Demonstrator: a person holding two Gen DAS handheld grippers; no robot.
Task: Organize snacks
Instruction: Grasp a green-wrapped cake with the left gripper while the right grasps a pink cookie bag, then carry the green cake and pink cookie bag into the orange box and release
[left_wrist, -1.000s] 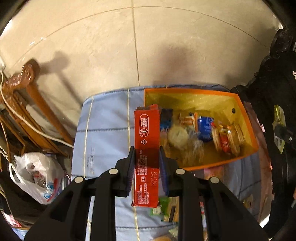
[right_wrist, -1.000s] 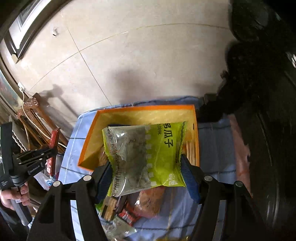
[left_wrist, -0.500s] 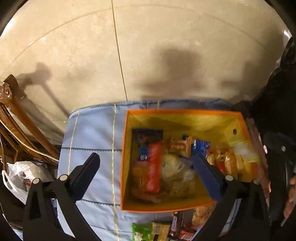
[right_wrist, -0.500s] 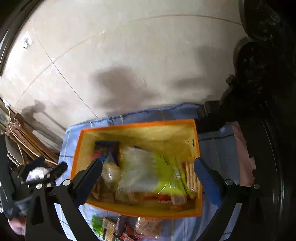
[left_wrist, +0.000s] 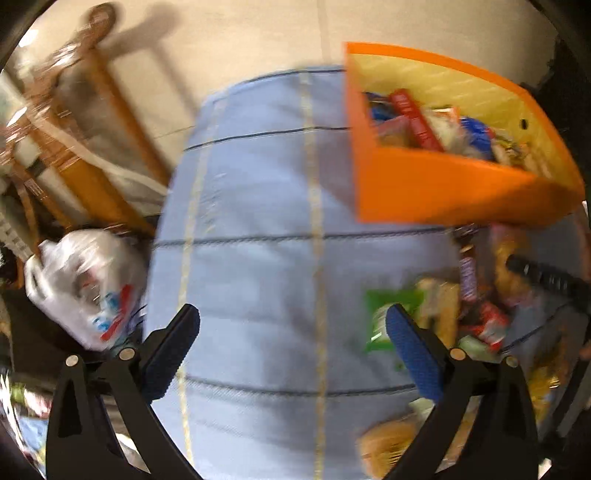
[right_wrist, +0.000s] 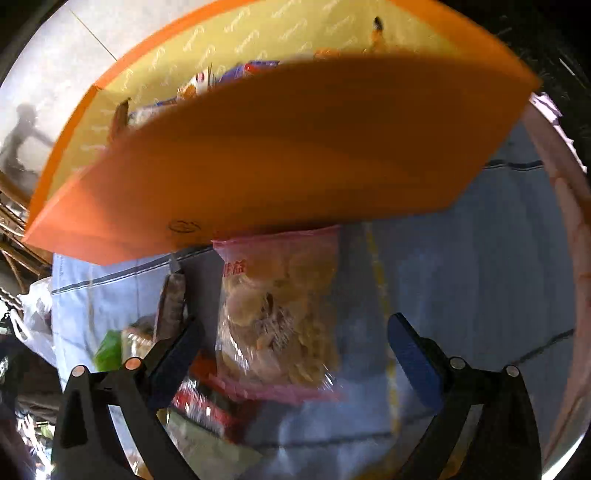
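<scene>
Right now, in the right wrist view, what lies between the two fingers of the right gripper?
The right gripper is open. A clear bag of pale crackers with pink edges lies on the blue cloth between its fingers, nearer the left finger; neither pad presses it.

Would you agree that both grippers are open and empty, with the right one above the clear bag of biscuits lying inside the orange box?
Nearly right. The right gripper and left gripper are both open and empty, but the clear bag of biscuits is not inside the orange box; it lies on the blue cloth in front of it, as the right wrist view shows.
</scene>
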